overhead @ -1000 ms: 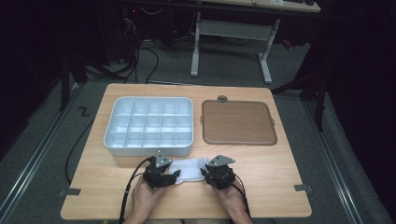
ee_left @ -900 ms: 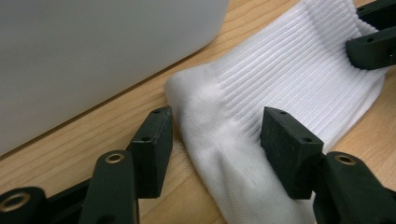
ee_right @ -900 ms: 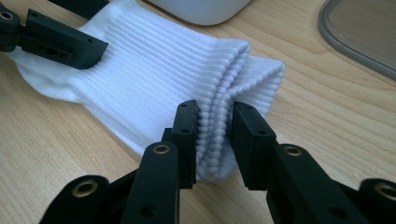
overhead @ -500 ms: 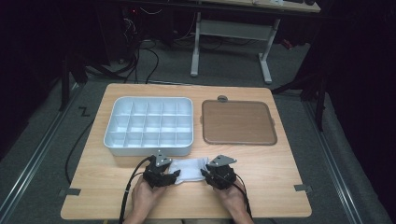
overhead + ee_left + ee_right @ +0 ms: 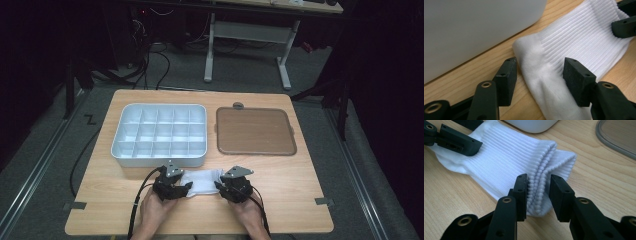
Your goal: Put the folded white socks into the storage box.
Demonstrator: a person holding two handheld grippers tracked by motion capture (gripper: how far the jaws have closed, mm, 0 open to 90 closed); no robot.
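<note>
Near the front edge of the table (image 5: 300, 200), just in front of the grey tray, we've got the white sock (image 5: 202, 179) lying flat between our two grippers, and against the frame from a second back it lies in the same spot, hands planted as before. One change: our right gripper (image 5: 538, 187) has just been opening its jaws a touch, with the sock's cuff between them; the left pad looks to touch the folded cuff, a thin gap shows at the right one, so we can't call it a firm pinch. Our left gripper (image 5: 540, 72) stands fairly wide, astride the smooth toe end, pads off the cloth. It's ribbed knit, soft, cuff edges stacked in beaded ridges. Beyond it sits the compartment tray (image 5: 159, 132), hard pale plastic in a grid of square cells, and right of that a rounded brown lid (image 5: 254, 131) with a clear rim on light wood grain.
</note>
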